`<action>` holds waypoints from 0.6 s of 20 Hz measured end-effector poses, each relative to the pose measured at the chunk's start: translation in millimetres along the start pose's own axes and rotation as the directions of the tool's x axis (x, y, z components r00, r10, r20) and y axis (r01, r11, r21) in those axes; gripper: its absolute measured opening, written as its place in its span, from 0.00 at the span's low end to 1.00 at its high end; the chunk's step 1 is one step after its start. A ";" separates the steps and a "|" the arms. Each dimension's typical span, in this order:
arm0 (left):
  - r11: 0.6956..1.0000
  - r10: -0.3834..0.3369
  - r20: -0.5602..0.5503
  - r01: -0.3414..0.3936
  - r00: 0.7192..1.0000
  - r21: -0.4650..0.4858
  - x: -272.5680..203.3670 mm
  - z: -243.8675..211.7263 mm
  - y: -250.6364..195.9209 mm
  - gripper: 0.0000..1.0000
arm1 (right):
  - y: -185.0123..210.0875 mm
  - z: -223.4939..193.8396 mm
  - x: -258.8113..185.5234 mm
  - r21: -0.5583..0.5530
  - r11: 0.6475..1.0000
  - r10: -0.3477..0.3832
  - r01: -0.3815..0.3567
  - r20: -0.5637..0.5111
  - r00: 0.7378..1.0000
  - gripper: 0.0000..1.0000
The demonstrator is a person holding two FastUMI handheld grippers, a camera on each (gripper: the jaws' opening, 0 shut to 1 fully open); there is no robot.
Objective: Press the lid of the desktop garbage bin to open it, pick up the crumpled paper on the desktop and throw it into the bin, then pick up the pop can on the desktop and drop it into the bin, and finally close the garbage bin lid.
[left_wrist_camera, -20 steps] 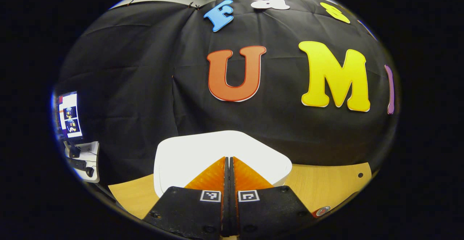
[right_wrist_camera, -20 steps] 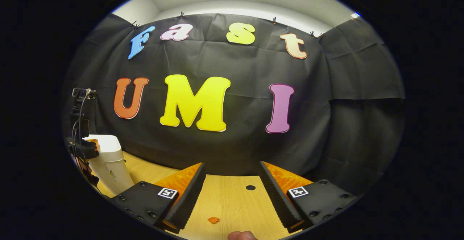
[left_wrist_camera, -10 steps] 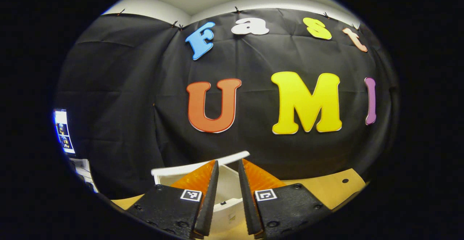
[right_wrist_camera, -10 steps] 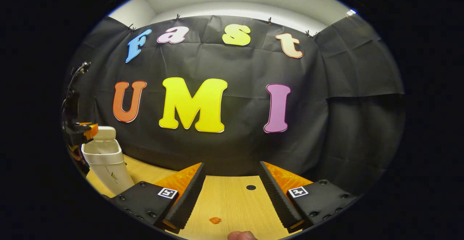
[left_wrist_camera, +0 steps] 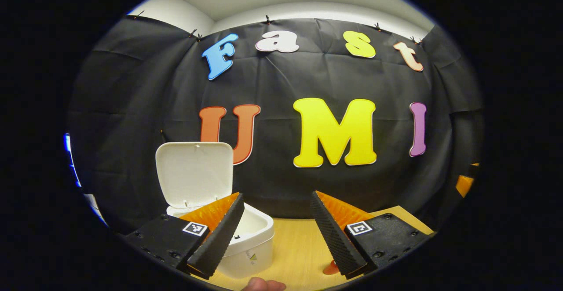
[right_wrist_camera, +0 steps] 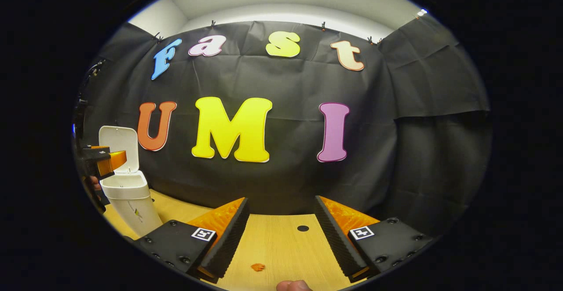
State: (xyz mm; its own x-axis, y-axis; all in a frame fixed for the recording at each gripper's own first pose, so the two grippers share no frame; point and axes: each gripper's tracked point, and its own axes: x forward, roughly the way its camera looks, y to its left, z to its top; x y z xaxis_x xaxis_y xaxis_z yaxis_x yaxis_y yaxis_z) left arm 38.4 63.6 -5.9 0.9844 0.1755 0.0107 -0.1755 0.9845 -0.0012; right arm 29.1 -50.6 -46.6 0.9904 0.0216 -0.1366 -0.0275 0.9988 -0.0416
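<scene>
Hovering with fingers spread apart, gripping nothing: left gripper [left_wrist_camera: 277, 209], right gripper [right_wrist_camera: 281, 214]; standing lid-up near counter [right_wrist_camera: 281, 247] left edge, white bin [left_wrist_camera: 246, 242].

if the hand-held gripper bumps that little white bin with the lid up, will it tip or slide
The bin looks like thin plastic, tall for its narrowing base, so probably light and apt to slide on the smooth wooden table. Its lid stands upright, raising the weight; a high nudge seems likelier to tip it.
</scene>
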 end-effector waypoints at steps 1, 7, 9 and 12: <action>1.000 -0.008 -0.005 0.008 1.000 0.005 -3.0 -2.7 -3.1 0.99 | -1.6 -1.0 -0.6 -0.006 1.000 0.003 -0.003 0.004 1.000 0.93; 0.997 -0.079 -0.063 0.079 0.995 0.002 -27.9 -29.2 -32.0 0.99 | 6.7 -38.7 -2.4 -0.030 0.996 0.086 -0.087 -0.055 0.995 0.94; 0.996 -0.088 -0.081 0.088 0.993 -0.008 -37.5 -36.4 -38.5 0.99 | 9.1 -61.8 2.7 -0.015 0.993 0.111 -0.114 -0.106 0.988 0.94; 0.996 -0.085 -0.103 0.086 0.991 -0.001 -48.4 -41.1 -40.5 0.99 | 11.6 -96.3 9.8 0.000 0.989 0.143 -0.145 -0.187 0.972 0.94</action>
State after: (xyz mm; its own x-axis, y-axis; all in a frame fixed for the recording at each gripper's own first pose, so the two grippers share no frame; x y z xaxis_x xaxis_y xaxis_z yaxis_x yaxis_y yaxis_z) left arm -1.7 15.3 -47.4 0.9917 0.0900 -0.0922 -0.0905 0.9959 -0.0017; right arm 25.5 -43.2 -143.7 0.9332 0.1553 -0.3240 -0.1713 0.9850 -0.0213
